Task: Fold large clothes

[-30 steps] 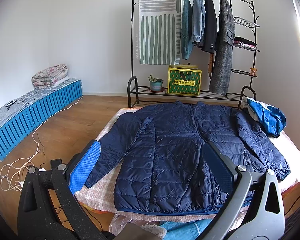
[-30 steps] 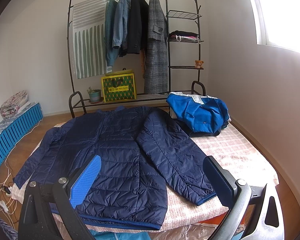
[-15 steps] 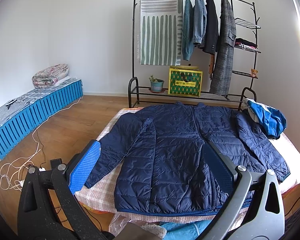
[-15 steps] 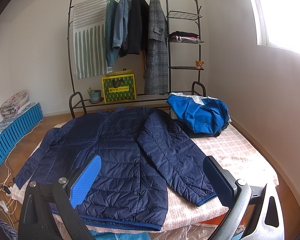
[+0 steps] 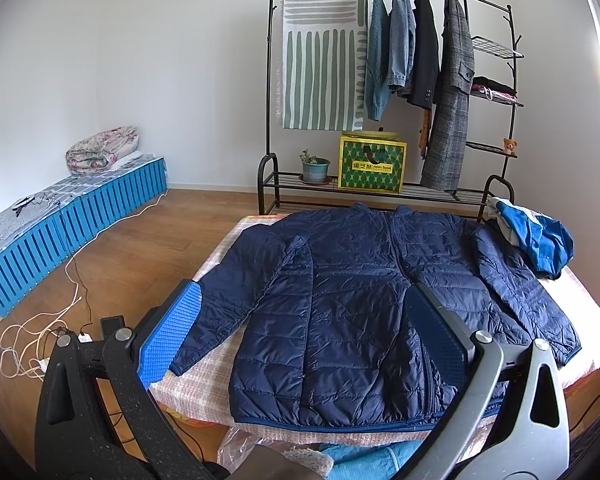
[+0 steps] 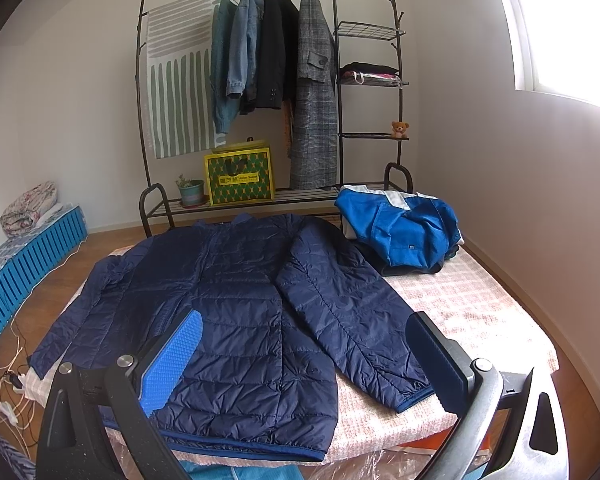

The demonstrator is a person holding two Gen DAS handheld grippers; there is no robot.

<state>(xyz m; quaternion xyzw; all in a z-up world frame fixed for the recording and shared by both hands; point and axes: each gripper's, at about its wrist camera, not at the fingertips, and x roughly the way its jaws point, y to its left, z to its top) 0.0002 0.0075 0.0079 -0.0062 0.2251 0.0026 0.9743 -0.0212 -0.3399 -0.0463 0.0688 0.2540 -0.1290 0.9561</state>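
A navy quilted puffer jacket (image 5: 352,296) lies flat and face up on the checked bed cover (image 5: 188,388), sleeves spread out to both sides. It also shows in the right wrist view (image 6: 236,316). My left gripper (image 5: 304,340) is open and empty, held above the jacket's near hem and left sleeve cuff. My right gripper (image 6: 308,356) is open and empty, held above the near hem and the right sleeve cuff (image 6: 412,396).
A blue and white jacket (image 6: 400,228) is bundled at the bed's far right corner. A black clothes rack (image 5: 396,80) with hanging coats stands behind the bed. A blue slatted bench (image 5: 72,224) and loose cables (image 5: 40,332) are on the floor at left.
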